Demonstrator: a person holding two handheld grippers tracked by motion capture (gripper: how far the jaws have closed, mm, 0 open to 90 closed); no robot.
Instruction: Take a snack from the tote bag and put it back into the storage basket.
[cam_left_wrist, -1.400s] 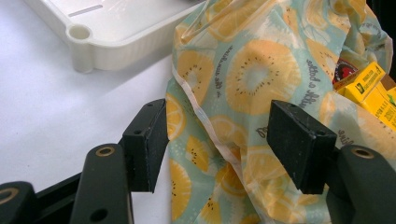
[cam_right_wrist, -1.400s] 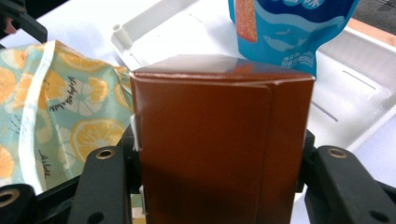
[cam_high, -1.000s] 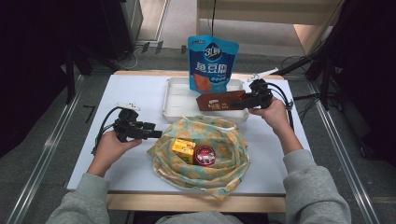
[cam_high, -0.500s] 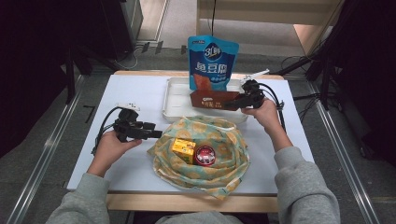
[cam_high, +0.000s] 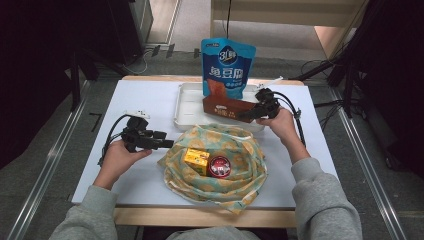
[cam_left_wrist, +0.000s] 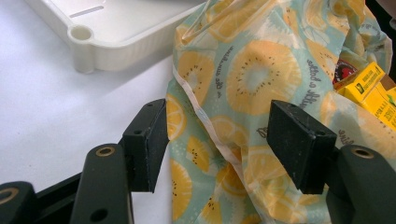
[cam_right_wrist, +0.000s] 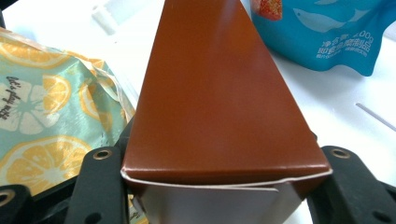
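Observation:
A long brown box (cam_high: 226, 107) (cam_right_wrist: 219, 93) lies over the white tray (cam_high: 187, 107), clamped at its right end by my right gripper (cam_high: 250, 113); the right gripper view has its jaws pressing both sides of the box. A fruit-print cloth bag (cam_high: 220, 155) (cam_left_wrist: 243, 93) lies open on the table, holding a yellow box (cam_high: 196, 160) (cam_left_wrist: 366, 86) and a round red tin (cam_high: 220, 166). My left gripper (cam_high: 167, 143) (cam_left_wrist: 217, 147) rests at the bag's left edge, jaws apart, with cloth beyond them but not pinched.
A tall blue snack pouch (cam_high: 227, 67) (cam_right_wrist: 327, 32) stands at the back of the tray. The white table (cam_high: 145, 100) ends in a wooden front edge (cam_high: 200, 217). Cables trail from both grippers. Dark stands flank the table.
My right gripper has carried the brown box a little leftward and lower, toward the tray's front and the bag. The left gripper has stayed put.

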